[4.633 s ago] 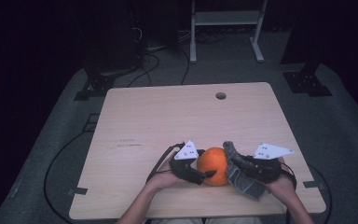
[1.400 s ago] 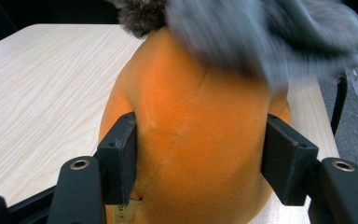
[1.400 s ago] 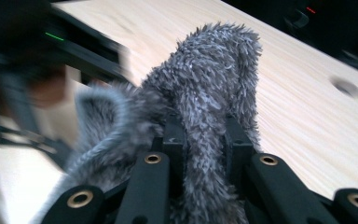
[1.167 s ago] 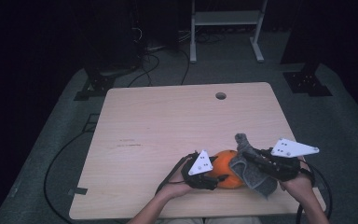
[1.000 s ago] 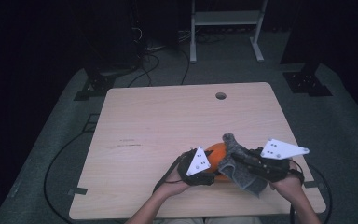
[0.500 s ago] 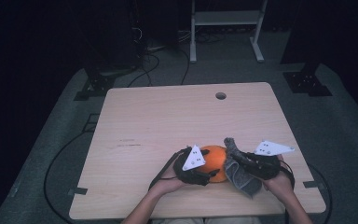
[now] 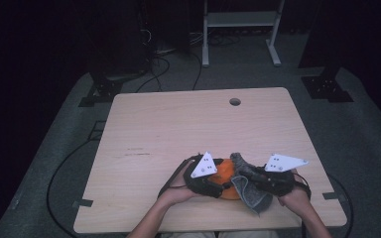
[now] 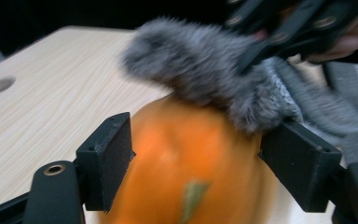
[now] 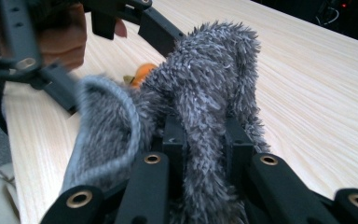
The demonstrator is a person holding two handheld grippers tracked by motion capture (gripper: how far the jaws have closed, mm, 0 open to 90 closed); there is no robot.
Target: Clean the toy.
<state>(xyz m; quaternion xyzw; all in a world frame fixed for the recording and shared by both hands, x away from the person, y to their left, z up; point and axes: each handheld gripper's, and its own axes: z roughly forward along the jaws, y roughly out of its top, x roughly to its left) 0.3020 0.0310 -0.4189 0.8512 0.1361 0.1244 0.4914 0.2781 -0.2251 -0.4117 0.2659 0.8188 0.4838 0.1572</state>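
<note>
Now my right gripper (image 9: 200, 135) pinches the fuzzy grey cloth (image 9: 205, 79) over the round orange fruit (image 8: 191, 163); my left gripper (image 8: 198, 161), just been opening, seemingly brackets it loosely near the wooden table's (image 7: 178, 124) front edge.

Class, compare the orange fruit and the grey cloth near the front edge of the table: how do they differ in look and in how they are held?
The orange fruit is smooth, rounded and bright; the grey cloth is fuzzy, limp and dull. The fruit sits on the table between the left gripper's fingers, which have just been opening; the cloth is pinched in the shut right gripper and drapes over the fruit. Both lie between the two hands.
</note>
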